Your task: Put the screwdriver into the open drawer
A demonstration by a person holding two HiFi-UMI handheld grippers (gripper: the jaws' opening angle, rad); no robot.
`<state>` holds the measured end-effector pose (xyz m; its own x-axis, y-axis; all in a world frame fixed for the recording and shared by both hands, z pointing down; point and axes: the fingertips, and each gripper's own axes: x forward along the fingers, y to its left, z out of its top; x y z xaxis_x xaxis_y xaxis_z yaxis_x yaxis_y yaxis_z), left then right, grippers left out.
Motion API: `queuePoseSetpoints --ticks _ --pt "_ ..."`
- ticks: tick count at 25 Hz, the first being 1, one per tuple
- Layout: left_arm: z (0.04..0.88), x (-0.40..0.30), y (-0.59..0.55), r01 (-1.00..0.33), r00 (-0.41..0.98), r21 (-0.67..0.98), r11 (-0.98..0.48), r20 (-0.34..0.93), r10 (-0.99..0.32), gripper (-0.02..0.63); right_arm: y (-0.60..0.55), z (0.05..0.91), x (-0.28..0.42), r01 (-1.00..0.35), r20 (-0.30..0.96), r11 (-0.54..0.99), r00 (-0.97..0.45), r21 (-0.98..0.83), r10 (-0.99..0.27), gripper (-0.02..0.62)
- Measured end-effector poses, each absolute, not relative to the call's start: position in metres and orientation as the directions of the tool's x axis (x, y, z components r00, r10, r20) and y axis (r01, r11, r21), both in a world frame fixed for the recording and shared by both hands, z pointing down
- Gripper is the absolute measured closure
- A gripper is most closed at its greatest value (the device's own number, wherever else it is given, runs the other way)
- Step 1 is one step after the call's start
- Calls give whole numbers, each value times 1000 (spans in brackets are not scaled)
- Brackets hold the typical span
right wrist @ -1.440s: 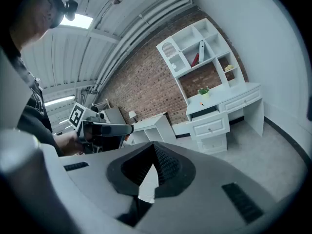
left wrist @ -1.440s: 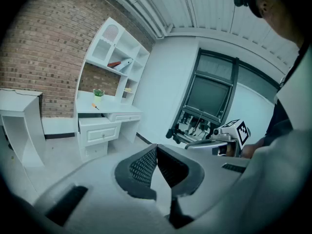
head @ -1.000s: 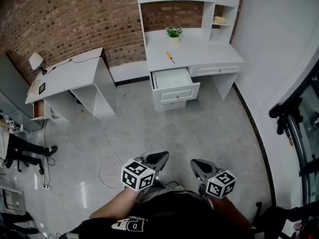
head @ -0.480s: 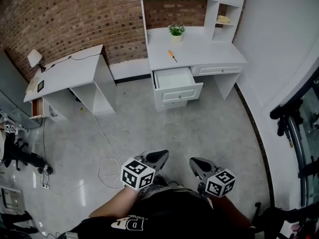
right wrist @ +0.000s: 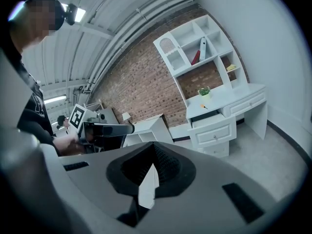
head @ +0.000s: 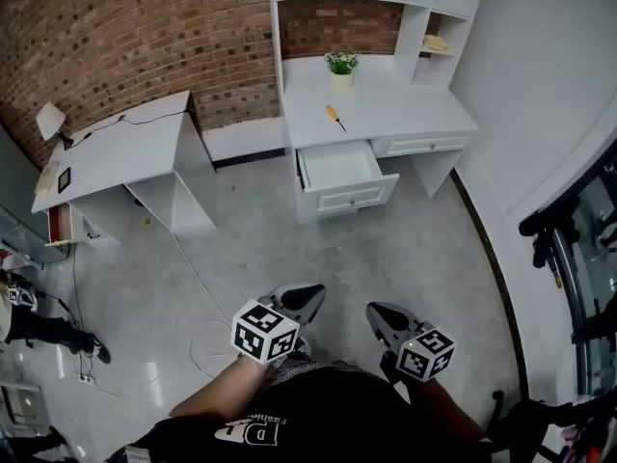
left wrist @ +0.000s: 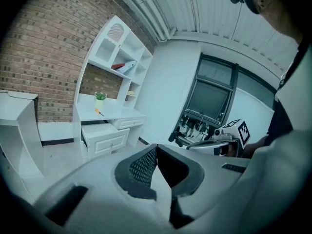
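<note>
Screwdriver lies on desk above open drawer.

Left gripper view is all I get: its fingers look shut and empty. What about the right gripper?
Observer: The right gripper is shut too and holds nothing.
Operator: Is anything already in the open drawer?
Observer: The head view looks down into the drawer; I see nothing inside it.
Operator: Anything on the floor to watch for?
Observer: A thin cable trails across the floor, left of the way to the desk.
</note>
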<state>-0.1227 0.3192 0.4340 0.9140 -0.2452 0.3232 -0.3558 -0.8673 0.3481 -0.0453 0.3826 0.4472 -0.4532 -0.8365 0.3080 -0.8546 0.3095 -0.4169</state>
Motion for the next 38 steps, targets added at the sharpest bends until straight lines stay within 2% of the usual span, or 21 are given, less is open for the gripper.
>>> queuePoseSetpoints --ticks 10,22,38 --pt "455 -148 254 -306 926 378 -874 333 -180 588 330 467 -65 -879 345 218 -380 -425 -858 591" --pt "462 -155 228 -280 930 390 -877 335 -148 588 300 468 -64 -888 362 168 -338 -427 -869 591" --pt "460 -114 183 -347 908 366 -864 362 -211 588 233 458 -16 -868 314 234 -392 -437 -865 591"
